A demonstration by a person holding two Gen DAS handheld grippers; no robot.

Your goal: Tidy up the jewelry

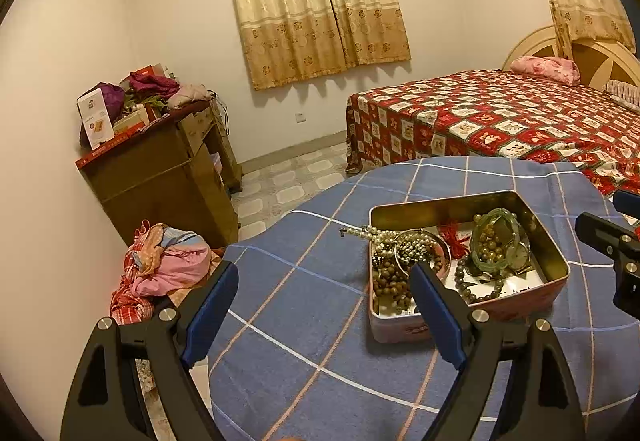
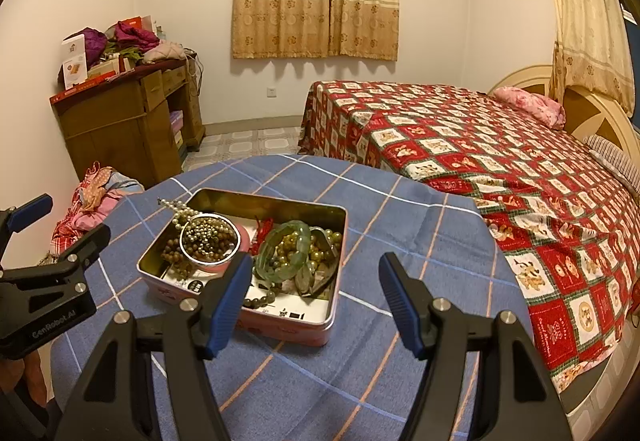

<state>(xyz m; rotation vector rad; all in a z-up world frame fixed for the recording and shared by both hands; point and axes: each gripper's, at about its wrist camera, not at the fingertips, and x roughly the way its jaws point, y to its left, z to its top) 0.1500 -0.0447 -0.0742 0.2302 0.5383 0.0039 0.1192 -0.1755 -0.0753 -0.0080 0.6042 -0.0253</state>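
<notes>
Two handheld grippers hover over a small table draped in a blue checked cloth [image 2: 360, 381], both with blue-padded fingers spread wide and holding nothing. The left gripper [image 1: 320, 305] hangs above the table's left edge, its right finger just in front of the tin; the right gripper [image 2: 312, 293] sits at the near edge, pointed past the tin's right side.

One open rectangular tin [image 2: 288, 329] stands near the table's middle, and almost all the jewelry already lies in it: one silver bangle [image 2: 210, 239] resting on brown wooden beads [image 1: 388, 281], one green jade-like bracelet [image 2: 284, 253], one dark bead bracelet [image 1: 480, 289], a red tassel [image 1: 454, 237] and what may be a watch [image 1: 520, 255]; the tangle defeats a finer count.

One pearl strand [image 1: 360, 231] trails over the tin's far left corner onto the cloth. By the look of it, tucking that in is what remains.

Beyond stand one bed [image 2: 500, 169] and one cluttered wooden desk [image 2: 120, 121].
</notes>
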